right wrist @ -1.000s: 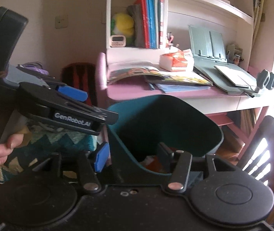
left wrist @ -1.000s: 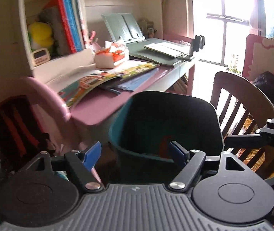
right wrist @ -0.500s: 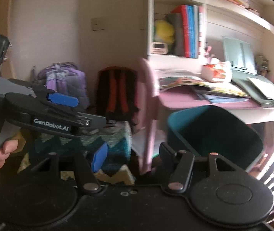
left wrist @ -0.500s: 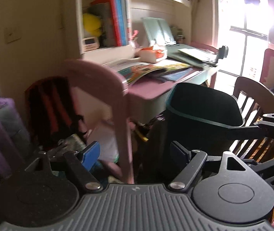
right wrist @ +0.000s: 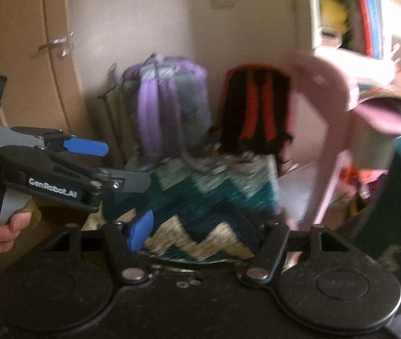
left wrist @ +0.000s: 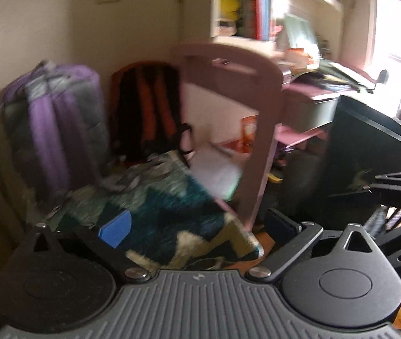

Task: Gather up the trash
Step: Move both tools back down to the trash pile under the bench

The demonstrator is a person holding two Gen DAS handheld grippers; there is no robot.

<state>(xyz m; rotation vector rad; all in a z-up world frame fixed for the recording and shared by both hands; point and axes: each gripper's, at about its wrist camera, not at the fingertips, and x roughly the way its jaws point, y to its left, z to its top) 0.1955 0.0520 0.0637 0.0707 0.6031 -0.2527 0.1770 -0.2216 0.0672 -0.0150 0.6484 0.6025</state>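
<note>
The dark teal trash bin stands on the floor at the right of the left wrist view, and its wall shows at the right edge of the right wrist view. Its inside is hidden. My left gripper is open and empty, pointed at a zigzag-patterned blanket. My right gripper is open and empty over the same blanket. The left gripper also shows at the left of the right wrist view. Both views are motion-blurred.
A pink chair back stands between the blanket and the desk. A purple backpack and a black-and-red backpack lean on the wall. White paper and orange items lie under the desk. A door is at left.
Both grippers have swung left, away from the bin and desk, toward the backpacks and blanket. The bin has slid to the right edge of both views. Both grippers stay open.
</note>
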